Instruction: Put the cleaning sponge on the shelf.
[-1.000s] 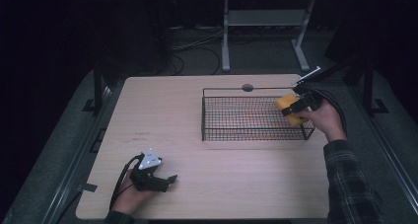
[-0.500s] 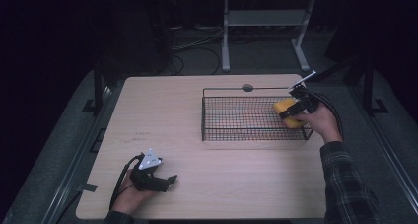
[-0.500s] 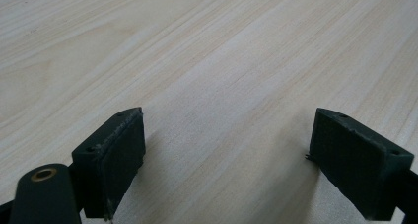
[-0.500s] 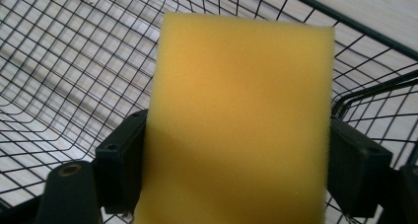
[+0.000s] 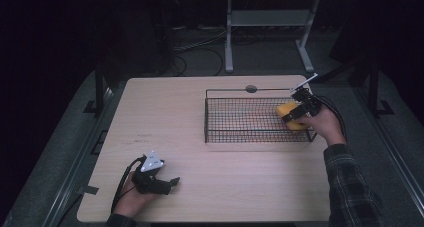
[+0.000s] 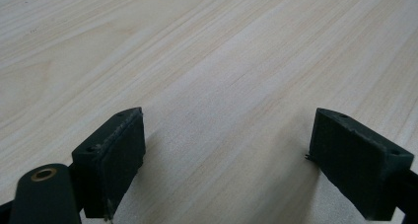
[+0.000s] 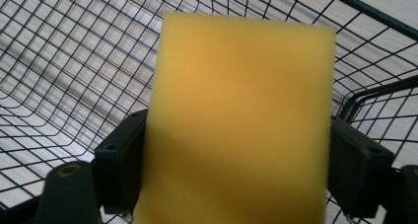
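Dark floor and cables surround your pale wood bench, with a metal stand behind its far edge. Toward the bench's far right corner stands a black wire basket. Your right tongs are clamped on a yellow sponge, holding it inside the basket at its right end, just beside the right wall. In the right gripper view the sponge stands upright between the two black pads, which press its sides, with the basket's mesh behind and below it; the jaws have just eased a touch wider, yet the sponge is held. Your left tongs lie near the bench's near left corner, well apart from the basket. Their jaws stand wide apart over bare wood, with nothing between them.
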The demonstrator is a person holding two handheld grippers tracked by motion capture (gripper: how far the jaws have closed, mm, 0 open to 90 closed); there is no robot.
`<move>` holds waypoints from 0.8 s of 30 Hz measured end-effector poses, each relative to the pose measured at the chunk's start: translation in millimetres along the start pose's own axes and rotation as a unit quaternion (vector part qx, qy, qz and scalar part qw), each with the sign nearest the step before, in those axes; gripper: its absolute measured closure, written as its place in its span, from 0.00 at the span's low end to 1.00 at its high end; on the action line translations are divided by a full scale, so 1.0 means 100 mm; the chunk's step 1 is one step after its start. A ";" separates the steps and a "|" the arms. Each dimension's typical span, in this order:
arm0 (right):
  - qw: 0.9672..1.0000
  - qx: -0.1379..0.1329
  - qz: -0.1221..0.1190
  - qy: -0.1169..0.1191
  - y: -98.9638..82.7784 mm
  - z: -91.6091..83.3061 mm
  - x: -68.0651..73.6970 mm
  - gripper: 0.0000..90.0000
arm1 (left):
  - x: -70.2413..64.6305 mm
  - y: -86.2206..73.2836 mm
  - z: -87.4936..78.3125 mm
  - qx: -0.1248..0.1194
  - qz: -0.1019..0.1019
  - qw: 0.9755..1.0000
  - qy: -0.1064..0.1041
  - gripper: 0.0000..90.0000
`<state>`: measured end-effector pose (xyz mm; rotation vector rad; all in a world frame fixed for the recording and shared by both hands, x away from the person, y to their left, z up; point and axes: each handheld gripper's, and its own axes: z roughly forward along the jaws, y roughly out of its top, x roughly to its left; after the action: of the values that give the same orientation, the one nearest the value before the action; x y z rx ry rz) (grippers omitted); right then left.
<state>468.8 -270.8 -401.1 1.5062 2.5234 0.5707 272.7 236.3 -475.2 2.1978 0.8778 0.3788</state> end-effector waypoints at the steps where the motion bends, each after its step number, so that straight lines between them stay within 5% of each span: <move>1: 1.000 0.000 0.000 0.001 0.00 0.00 0.00 0.23 | 0.00 0.00 0.00 0.000 0.000 1.000 0.000 0.15; 24: 1.000 0.003 0.001 0.000 0.01 0.00 0.01 0.18 | 0.00 0.00 0.00 0.000 0.000 1.000 0.000 0.14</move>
<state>469.3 -269.1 -400.4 1.5112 2.5264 0.5636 272.5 236.3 -475.1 2.1984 0.8785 0.3793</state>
